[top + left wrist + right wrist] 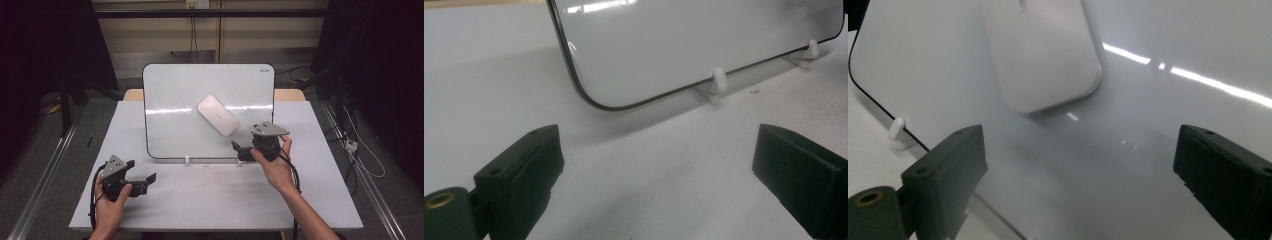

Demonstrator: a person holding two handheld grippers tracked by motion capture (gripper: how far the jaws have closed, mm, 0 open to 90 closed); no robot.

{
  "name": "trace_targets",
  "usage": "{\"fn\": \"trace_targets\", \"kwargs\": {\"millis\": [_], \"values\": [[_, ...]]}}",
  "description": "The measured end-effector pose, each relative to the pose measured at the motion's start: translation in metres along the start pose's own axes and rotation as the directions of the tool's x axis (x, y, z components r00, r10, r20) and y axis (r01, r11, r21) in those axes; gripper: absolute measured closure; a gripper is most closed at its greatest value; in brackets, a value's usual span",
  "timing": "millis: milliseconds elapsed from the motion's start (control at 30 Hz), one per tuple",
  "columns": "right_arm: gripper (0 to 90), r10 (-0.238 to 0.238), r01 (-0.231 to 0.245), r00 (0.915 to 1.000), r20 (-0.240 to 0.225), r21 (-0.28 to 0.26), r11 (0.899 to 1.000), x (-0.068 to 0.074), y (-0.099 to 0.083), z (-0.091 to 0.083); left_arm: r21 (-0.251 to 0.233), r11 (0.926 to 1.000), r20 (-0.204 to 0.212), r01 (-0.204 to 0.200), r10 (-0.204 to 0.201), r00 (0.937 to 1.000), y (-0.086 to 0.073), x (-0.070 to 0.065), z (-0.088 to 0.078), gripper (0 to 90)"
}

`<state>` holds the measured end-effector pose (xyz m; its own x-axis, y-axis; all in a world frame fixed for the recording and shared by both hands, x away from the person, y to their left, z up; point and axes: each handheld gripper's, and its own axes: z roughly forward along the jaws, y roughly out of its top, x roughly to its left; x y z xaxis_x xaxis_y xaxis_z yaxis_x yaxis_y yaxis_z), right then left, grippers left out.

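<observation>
From the high view, the white eraser [218,115] lies flat on the whiteboard [170,105], right of the board's middle, not yet gripped, so I judge the pickup is all still ahead. The right tool [239,148] sits at the board's lower right edge, just below the eraser; the left tool [146,181] rests on the worktop [210,200] below the board's lower left corner.

In the left gripper view, the jaws stand wide, empty, facing the board's bottom edge [684,85].

In the right gripper view, the jaws gape wide with nothing between them, the eraser [1043,55] just ahead.
</observation>
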<state>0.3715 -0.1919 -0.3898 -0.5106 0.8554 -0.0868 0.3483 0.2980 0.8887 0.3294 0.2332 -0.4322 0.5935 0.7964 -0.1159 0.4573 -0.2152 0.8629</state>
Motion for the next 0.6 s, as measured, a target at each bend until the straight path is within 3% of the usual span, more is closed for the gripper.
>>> {"fn": "trace_targets", "kwargs": {"millis": [67, 367, 600], "values": [[6.2, 0.002, -0.002, 0.9999, 0.014, 0.005, 1.000, 0.000, -0.004, -0.002, 0.000, 1.0000, -0.002, -0.001, 0.001, 1.0000, 0.000, 0.000, 0.000, 6.1], [5.8, 0.059, -0.059, 0.9982, -0.003, 0.023, 0.998, -0.005, -0.025, -0.016, -0.003, 1.0000, -0.011, 0.008, -0.008, 0.9999, -0.001, 0.000, -0.002, 6.2], [5.4, 0.110, -0.111, 0.9937, 0.024, 0.039, 0.993, -0.016, -0.046, -0.030, 0.001, 0.9998, -0.025, 0.019, -0.019, 0.9995, -0.002, 0.001, -0.002, 6.3]]}}
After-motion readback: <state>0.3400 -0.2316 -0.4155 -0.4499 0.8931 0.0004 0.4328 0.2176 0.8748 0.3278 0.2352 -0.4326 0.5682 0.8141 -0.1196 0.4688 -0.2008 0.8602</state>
